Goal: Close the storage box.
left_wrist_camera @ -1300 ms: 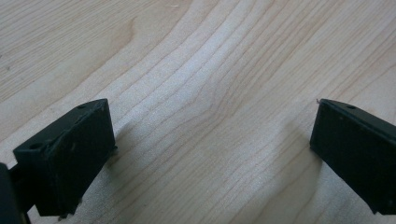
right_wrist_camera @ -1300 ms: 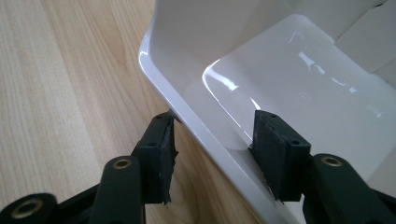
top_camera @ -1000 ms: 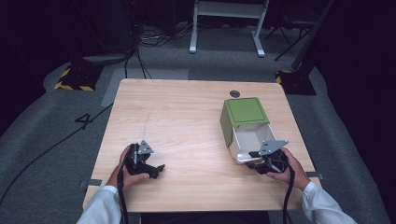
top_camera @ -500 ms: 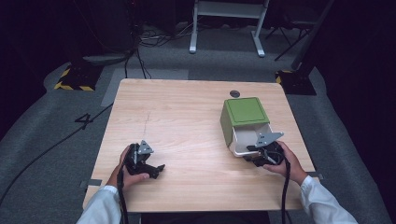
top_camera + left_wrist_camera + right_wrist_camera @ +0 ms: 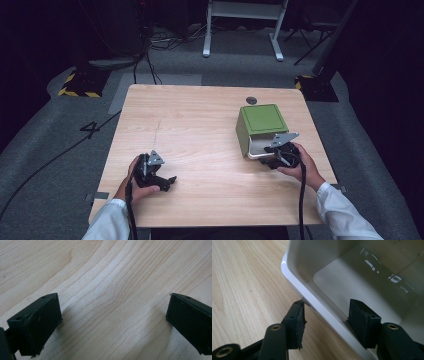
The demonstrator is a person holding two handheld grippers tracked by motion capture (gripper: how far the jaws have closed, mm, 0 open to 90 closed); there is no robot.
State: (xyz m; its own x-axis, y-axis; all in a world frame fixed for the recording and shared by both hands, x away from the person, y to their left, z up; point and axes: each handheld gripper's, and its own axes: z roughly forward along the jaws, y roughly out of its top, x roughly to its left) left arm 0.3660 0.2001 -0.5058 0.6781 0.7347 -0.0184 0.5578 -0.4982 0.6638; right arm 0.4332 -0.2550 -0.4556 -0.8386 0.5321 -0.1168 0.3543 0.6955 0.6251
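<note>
Two grippers sit low in the high view, on a pale wooden table [image 5: 200, 125]. The left gripper [image 5: 167, 183] lies at the lower left of the tabletop, in the same spot as a second ago, with the person's left hand [image 5: 134, 187] around it. The right gripper [image 5: 272, 157] has moved up and inward since then and now reaches into the open front of a green box [image 5: 260, 125] at the right of the frame; the right hand [image 5: 305, 167] has followed it. That box lies on its side, green on top, with its white inside facing the lower edge of the picture, and it has not shifted. A small dark disc [image 5: 251, 100] lies on the wood just above the box. In the left gripper view the two black jaws stand wide apart at the lower corners, released, with bare wood grain between them. In the right gripper view the jaws straddle the white rim [image 5: 312, 302] of the box, one outside over the table and one inside the hollow; they are spread, with a gap on the inner side, so nothing is clamped. What shows of the white interior holds nothing, just glossy reflections at the upper right.
</note>
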